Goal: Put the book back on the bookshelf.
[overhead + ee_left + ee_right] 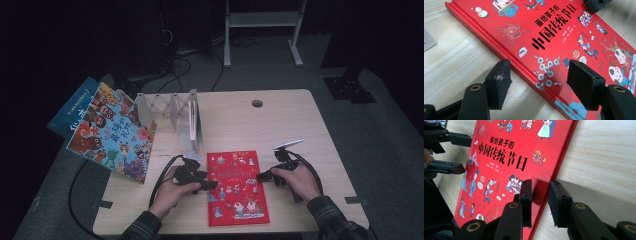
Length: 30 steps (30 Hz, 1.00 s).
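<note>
High view: red book lies flat near the table's near edge, between both grippers. Left gripper gapes across the spine; right gripper straddles the opposite edge, unclenched. Both should pinch squarely, then lift level.

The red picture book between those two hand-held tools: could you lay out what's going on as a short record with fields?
Book: red picture book, closed, flat on the wooden table, cover up
Left gripper: open, fingers straddling the book's spine edge
Right gripper: open, fingers straddling the book's opposite edge
Held: nothing gripped yet
Nearby: white accordion book stand behind the book; colourful picture book and a blue book overhanging the table's left edge
</note>
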{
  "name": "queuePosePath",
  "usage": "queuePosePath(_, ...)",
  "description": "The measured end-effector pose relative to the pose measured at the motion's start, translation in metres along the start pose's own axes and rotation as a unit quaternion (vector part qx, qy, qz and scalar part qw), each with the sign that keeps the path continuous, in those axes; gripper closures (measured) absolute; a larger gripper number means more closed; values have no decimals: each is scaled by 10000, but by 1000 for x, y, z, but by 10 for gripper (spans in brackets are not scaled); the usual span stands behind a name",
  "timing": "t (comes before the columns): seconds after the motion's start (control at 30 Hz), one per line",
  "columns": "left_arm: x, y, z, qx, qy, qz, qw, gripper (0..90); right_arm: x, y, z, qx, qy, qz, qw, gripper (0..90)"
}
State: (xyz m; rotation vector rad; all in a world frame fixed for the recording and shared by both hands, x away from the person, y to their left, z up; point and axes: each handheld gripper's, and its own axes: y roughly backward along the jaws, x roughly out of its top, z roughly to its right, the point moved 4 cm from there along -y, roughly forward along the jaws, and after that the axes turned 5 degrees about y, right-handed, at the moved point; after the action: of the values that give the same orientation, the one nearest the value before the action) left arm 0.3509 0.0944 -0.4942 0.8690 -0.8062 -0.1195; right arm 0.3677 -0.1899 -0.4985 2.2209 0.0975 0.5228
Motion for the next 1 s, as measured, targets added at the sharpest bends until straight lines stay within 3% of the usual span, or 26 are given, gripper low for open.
queuePosePath(0.23, 1, 0, -1, -79, 112, 26, 9999, 345, 0, 0, 3, 126, -300, -10, 9995, 731)
queuePosePath(0.37, 1, 0, -1, -67, 124, 25, 9999, 346, 1, 0, 2, 70, -212, -8, 9998, 731)
queuePosePath(0.6, 1, 0, -2, -85, 160, 36, 9998, 351, 1, 0, 3, 94, -290, -36, 9995, 734)
queuePosePath(1.0, 0, 0, -2, -75, 140, 98, 9998, 351, 2, 2, 0, -7, -221, -58, 9997, 756)
